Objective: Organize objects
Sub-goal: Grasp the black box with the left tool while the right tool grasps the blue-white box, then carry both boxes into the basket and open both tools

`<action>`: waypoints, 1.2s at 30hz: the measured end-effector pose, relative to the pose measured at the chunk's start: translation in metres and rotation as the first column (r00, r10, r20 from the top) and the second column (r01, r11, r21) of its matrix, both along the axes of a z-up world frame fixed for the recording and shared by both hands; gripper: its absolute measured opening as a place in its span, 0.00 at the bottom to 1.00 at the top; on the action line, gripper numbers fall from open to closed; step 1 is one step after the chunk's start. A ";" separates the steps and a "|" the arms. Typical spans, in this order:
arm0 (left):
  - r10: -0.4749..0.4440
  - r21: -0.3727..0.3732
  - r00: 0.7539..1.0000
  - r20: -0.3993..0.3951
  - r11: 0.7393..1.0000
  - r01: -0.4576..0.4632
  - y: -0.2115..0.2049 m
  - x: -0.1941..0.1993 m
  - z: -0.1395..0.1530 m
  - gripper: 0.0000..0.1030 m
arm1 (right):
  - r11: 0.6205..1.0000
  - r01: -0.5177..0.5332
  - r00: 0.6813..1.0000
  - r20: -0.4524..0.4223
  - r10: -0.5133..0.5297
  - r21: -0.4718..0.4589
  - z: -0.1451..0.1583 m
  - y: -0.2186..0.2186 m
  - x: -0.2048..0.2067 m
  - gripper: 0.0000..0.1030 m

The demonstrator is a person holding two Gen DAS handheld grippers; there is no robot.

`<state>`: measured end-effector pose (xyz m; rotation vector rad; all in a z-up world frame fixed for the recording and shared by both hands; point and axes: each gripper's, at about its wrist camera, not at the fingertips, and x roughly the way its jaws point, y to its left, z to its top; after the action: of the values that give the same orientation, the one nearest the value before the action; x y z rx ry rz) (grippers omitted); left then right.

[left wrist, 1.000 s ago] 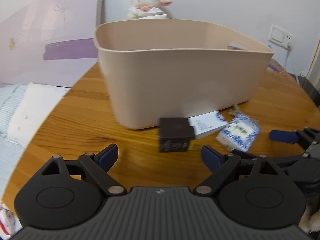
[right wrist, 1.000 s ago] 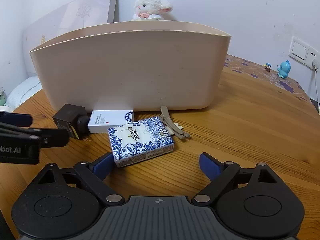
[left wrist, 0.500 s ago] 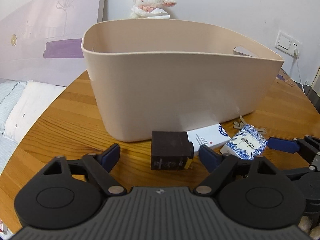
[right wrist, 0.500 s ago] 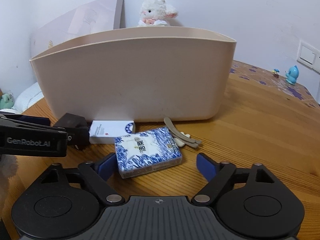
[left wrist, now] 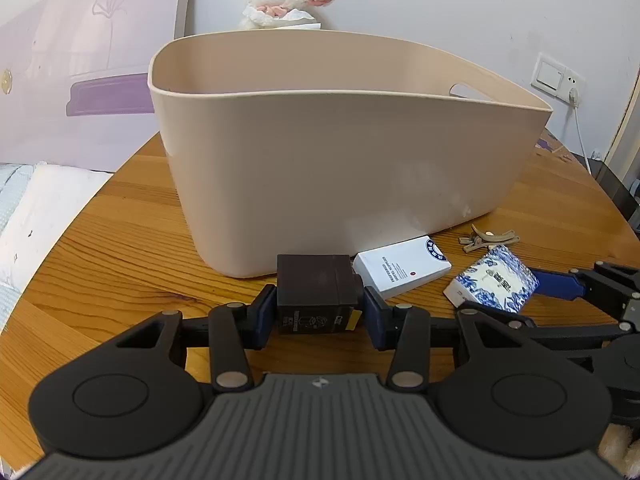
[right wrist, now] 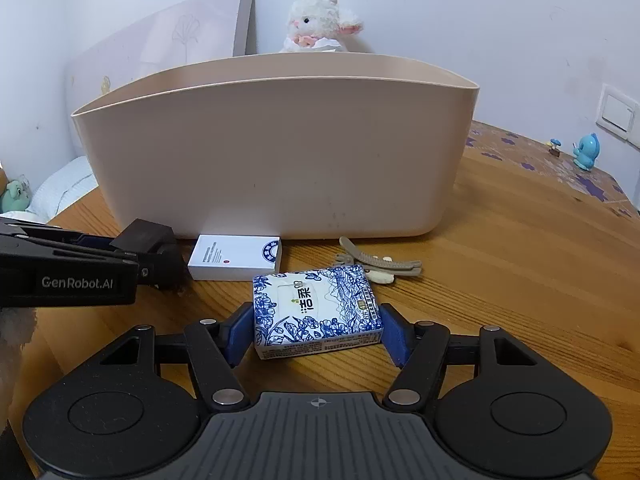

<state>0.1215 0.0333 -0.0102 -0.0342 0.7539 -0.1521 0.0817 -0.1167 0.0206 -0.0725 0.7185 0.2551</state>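
Wooden table (left wrist: 120, 248), left claw (left wrist: 319, 312) low, gripping dark box (left wrist: 316, 294), right claw (right wrist: 316, 332) clamping tissue pack (right wrist: 316, 308)

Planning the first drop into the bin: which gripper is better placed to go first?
Neither clearly: left gripper clamps the dark brown box, right gripper the blue-and-white tissue pack, both just before the beige plastic bin.

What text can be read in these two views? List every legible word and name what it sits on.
"GenRobot.AI": side of the left gripper, seen in the right wrist view.
"洁柔": top of the blue-and-white tissue pack, between the right gripper fingers.
White box: sideways lines and a round blue emblem, too small to read.
Dark box: front printing too blurred to read.
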 end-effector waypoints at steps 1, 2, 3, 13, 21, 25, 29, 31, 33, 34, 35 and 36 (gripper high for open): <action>0.002 -0.005 1.000 0.000 1.000 -0.002 0.001 -0.001 0.001 0.45 | 1.000 0.001 1.000 -0.002 -0.001 0.001 0.000 0.000 -0.001 0.60; 0.004 -0.009 1.000 0.001 1.000 -0.004 0.002 -0.001 0.001 0.45 | 1.000 0.002 1.000 -0.004 -0.002 0.001 0.001 -0.001 -0.002 0.60; 0.006 -0.012 1.000 -0.001 1.000 -0.006 0.003 -0.002 0.002 0.45 | 1.000 0.004 1.000 -0.005 -0.004 0.003 0.002 -0.001 -0.003 0.60; 0.010 -0.031 1.000 0.014 0.999 -0.009 0.017 -0.023 0.016 0.45 | 1.000 -0.020 0.999 0.030 0.019 0.021 0.027 -0.003 -0.024 0.60; 0.010 -0.010 0.995 0.101 1.000 -0.009 0.020 -0.051 0.052 0.45 | 0.999 -0.030 0.993 0.117 0.025 0.040 0.066 -0.008 -0.038 0.60; 0.004 0.021 0.987 0.161 1.000 -0.008 0.018 -0.060 0.074 0.45 | 0.998 -0.040 0.983 0.183 0.030 0.053 0.089 -0.010 -0.041 0.60; -0.012 0.030 0.977 0.213 1.000 0.006 0.014 -0.059 0.095 0.45 | 0.997 -0.040 0.966 0.258 0.021 0.070 0.114 -0.012 -0.037 0.60; -0.012 0.032 0.970 0.242 0.999 0.004 0.013 -0.055 0.104 0.45 | 0.995 -0.041 0.959 0.284 0.014 0.089 0.124 -0.013 -0.029 0.60; -0.007 0.033 0.963 0.269 0.999 -0.003 0.012 -0.048 0.113 0.45 | 0.993 -0.036 0.954 0.300 -0.001 0.117 0.133 -0.012 -0.019 0.60; -0.004 0.035 0.960 0.279 0.999 -0.006 0.012 -0.043 0.117 0.45 | 0.992 -0.031 0.952 0.307 -0.008 0.124 0.136 -0.010 -0.014 0.60; -0.002 0.034 0.958 0.286 0.999 -0.008 0.011 -0.037 0.120 0.45 | 0.991 -0.029 0.950 0.312 -0.012 0.128 0.139 -0.008 -0.007 0.60; -0.002 0.031 0.957 0.290 0.999 -0.007 0.011 -0.030 0.123 0.45 | 0.991 -0.027 0.948 0.319 -0.015 0.129 0.142 -0.005 -0.001 0.60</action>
<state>0.0918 0.0439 0.1132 0.0179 0.4622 -0.1388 0.0804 -0.1218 0.1622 0.0108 0.3771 0.2884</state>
